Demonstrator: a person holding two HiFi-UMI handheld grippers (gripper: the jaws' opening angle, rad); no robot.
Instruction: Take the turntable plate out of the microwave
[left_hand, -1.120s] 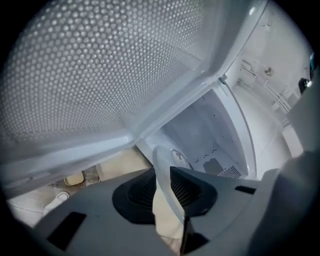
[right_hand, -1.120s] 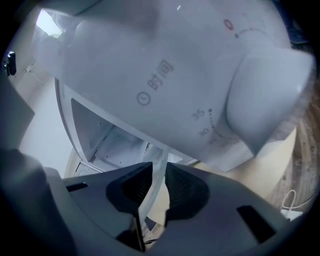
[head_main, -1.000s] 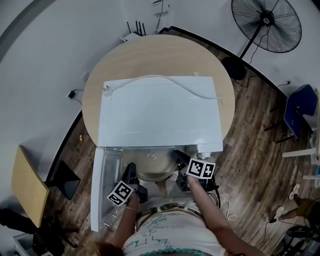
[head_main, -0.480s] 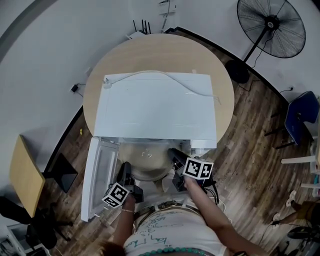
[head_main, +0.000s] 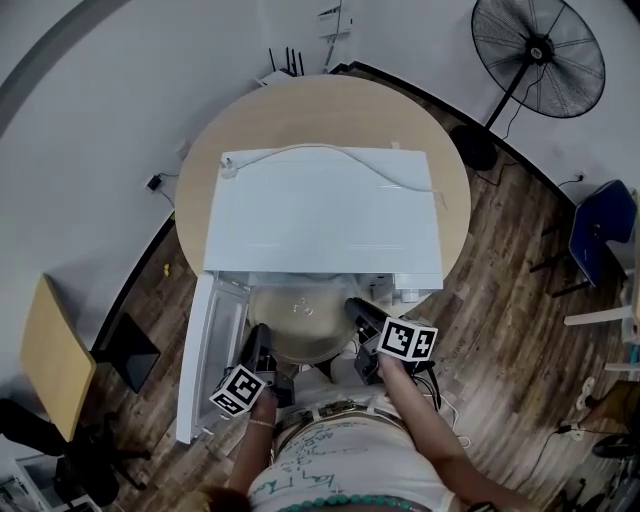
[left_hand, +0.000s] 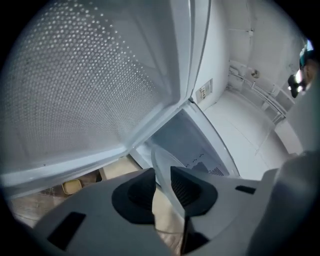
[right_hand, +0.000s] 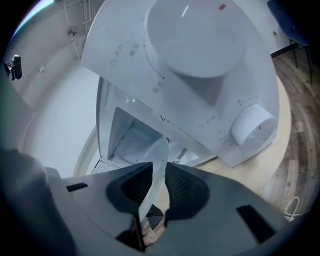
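My left gripper (head_main: 258, 345) and right gripper (head_main: 360, 315) jaws pinch opposite rims of the plate (head_main: 300, 325), so it cannot tip before the microwave (head_main: 325, 215).

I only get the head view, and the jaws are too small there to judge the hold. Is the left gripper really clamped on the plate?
Observer: Yes. The left gripper view shows the left gripper shut on the plate, with the glass rim running between its jaws.
Operator: And the right one?
Observer: Same. The right gripper is shut on the rim, and the plate's edge sticks up past its jaws.
Operator: What's beside the left one?
Observer: The open door. Its dotted window fills the left of that gripper's view.
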